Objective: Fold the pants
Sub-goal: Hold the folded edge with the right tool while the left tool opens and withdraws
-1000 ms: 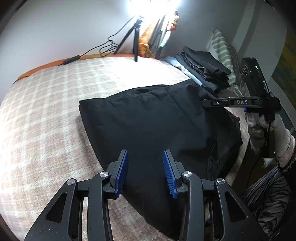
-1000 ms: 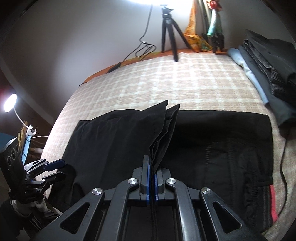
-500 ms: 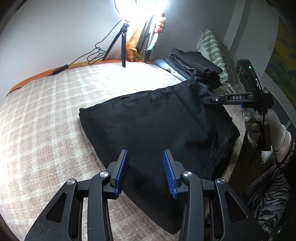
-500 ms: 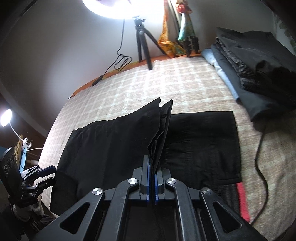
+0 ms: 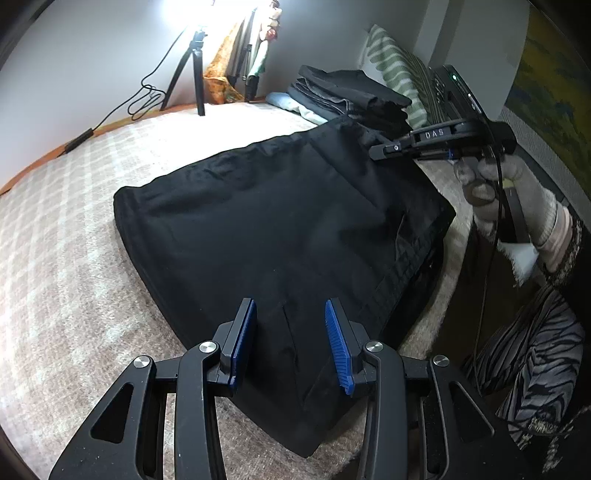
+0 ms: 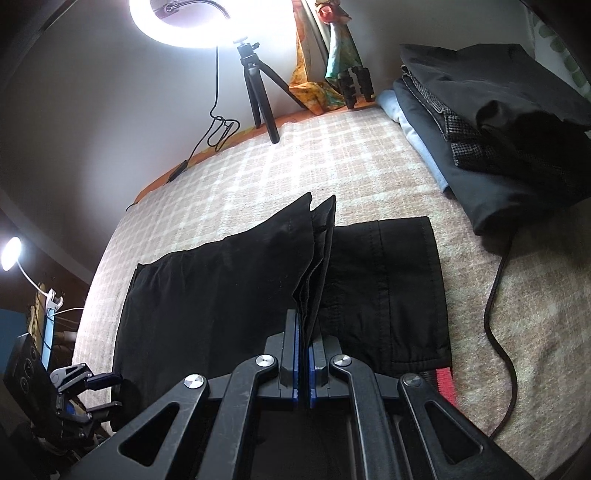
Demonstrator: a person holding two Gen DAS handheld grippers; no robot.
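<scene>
Black cloth pants [image 5: 280,221] lie half-folded on the checked beige blanket [image 5: 74,258]. My right gripper [image 6: 303,363] is clamped on a lifted stack of layers; my left gripper [image 5: 291,332] hovers part-open, empty. Risk: thin bite, inner layers slipping, fold landing skewed.

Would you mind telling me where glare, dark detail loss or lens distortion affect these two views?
Right wrist view: the ring light blows out to pure white at the top, and a small lamp flares at the left edge. Left wrist view: the same light glares top left, while the black pants swallow most fold detail. Both views: fisheye bending curves the plaid bed cover and darkens the corners.
</scene>
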